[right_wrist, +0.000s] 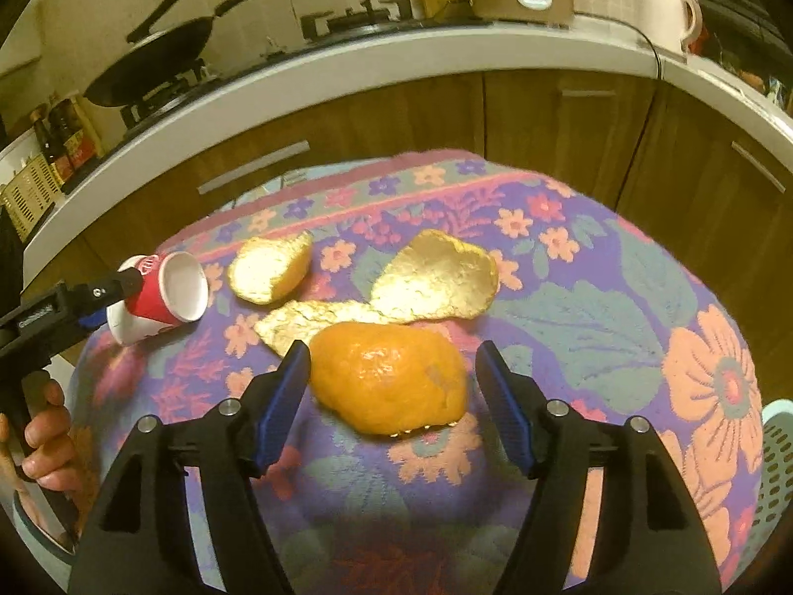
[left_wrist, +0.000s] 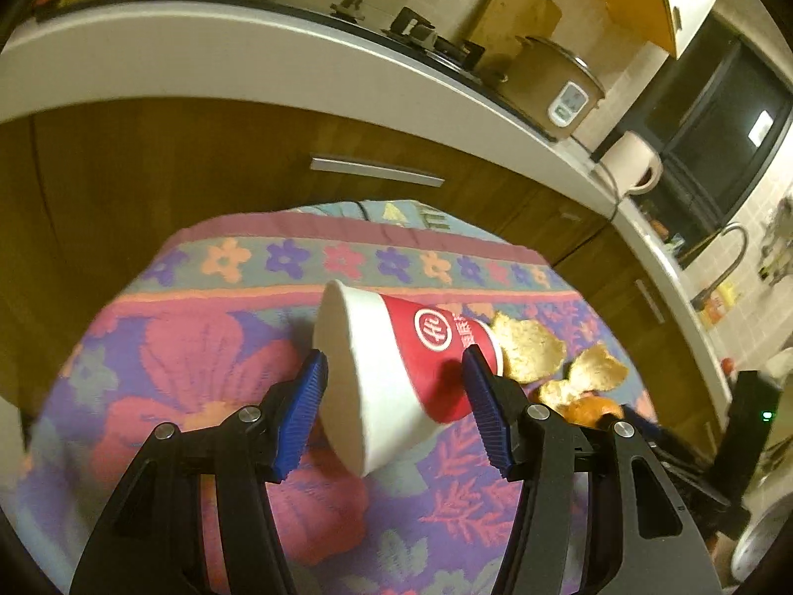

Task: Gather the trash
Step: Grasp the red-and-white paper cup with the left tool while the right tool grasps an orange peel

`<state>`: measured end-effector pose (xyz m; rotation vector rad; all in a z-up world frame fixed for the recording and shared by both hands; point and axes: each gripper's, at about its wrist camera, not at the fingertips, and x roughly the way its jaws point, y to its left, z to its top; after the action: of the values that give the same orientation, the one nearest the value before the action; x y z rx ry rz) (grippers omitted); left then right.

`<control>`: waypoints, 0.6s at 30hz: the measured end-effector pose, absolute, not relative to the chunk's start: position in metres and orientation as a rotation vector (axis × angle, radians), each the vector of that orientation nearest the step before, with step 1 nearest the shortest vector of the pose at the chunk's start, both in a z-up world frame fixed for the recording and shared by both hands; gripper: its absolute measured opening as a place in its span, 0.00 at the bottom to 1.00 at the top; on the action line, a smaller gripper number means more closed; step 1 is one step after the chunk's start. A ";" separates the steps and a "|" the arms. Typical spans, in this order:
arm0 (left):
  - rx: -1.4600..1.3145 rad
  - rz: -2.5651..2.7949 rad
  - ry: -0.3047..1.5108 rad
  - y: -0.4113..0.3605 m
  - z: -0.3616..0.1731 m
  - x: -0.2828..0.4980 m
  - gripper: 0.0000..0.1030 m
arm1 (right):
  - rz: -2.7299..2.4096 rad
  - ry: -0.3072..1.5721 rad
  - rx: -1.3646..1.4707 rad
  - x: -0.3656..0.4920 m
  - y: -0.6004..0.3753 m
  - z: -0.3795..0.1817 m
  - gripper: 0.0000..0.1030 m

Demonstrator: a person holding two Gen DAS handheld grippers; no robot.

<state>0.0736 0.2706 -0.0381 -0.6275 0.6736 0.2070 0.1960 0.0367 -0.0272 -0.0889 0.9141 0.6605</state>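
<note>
**Cup between left tongs, peel between right tongs, both spread**

Left gripper (left_wrist: 394, 372): blue pads spread wide, paper cup (left_wrist: 396, 372) lying on its side between them. Red-and-white cup, mouth toward the left pad, base toward the right pad. Left pad looks at or just beside the rim; right pad sits near the red base end. Real contact unclear, no squeeze visible. Cup rests on the floral cloth (left_wrist: 198, 347). Beyond the right pad, just past the cup base: peel scraps (left_wrist: 530, 347), pith side up.

Right gripper (right_wrist: 391, 372): pads spread, not touching anything. Orange peel dome (right_wrist: 391, 382) lies between them, orange skin up, closer to the left pad, clear gap to the right pad. Ahead of the tips: three pith-up peel pieces (right_wrist: 436, 282), the near one touching the dome's far edge. Far left of these tongs: the cup with the left gripper's finger on it, and the person's hand (right_wrist: 44, 441) on the handle. Far right, low: teal basket (right_wrist: 778, 456) edge beside the cloth.

Behind both: wood cabinets (right_wrist: 545, 114), white counter.
</note>
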 end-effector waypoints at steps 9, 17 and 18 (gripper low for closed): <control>-0.705 0.086 0.660 0.270 -0.047 0.072 0.51 | 0.662 0.917 -0.135 0.193 0.045 -0.030 0.63; -0.759 -0.064 0.640 0.261 -0.050 0.070 0.12 | 0.685 0.925 -0.133 0.192 0.045 -0.031 0.43; -0.756 -0.075 0.645 0.258 -0.050 0.071 0.10 | 0.687 0.924 -0.132 0.191 0.044 -0.031 0.42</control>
<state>0.0714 0.2584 -0.0503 -0.7556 0.6453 -0.0752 0.1913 0.0445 -0.0308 -0.1323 0.9242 0.6868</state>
